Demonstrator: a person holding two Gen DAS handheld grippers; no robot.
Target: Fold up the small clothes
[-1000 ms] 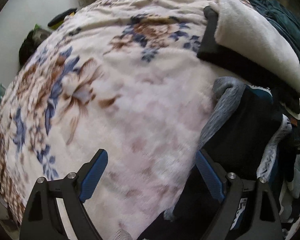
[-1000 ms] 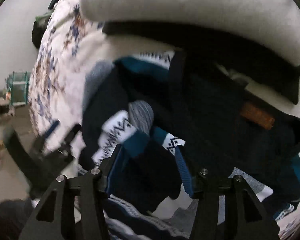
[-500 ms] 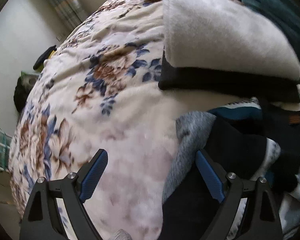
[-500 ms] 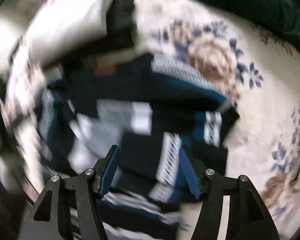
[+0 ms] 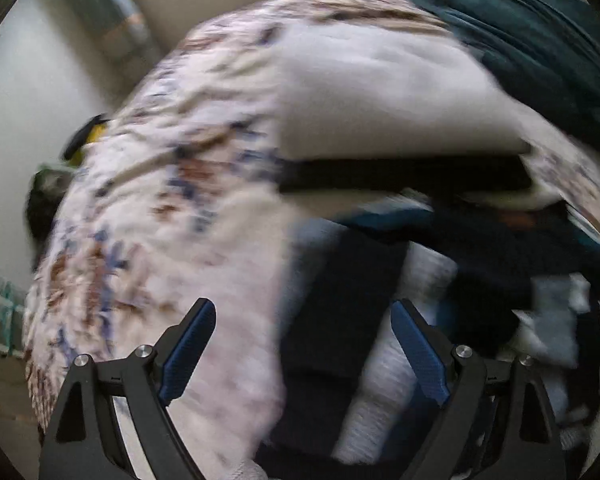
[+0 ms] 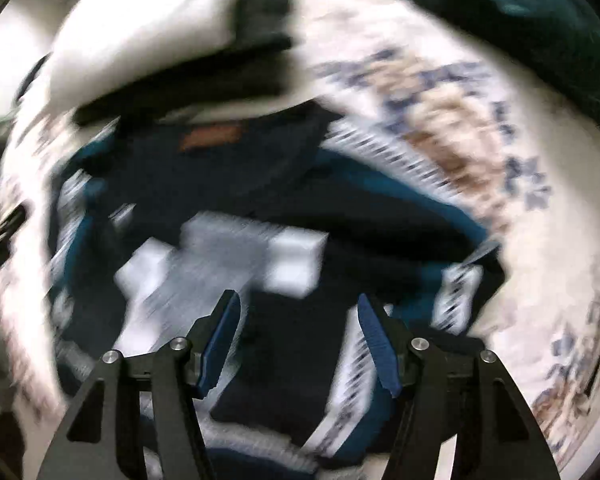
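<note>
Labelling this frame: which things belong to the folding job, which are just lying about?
Job:
clothes pile
left tool, open
right tool, open

Lying about:
floral blanket
white-and-black folded item
teal fabric
yellow object

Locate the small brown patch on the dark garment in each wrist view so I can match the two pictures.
Left wrist view: the brown patch sits at right of centre, just below the black-edged white cushion.
Right wrist view: the brown patch sits upper left of centre, on the dark garment.
Shared landmark: the white cushion, lying just beyond the patch in both views.
</note>
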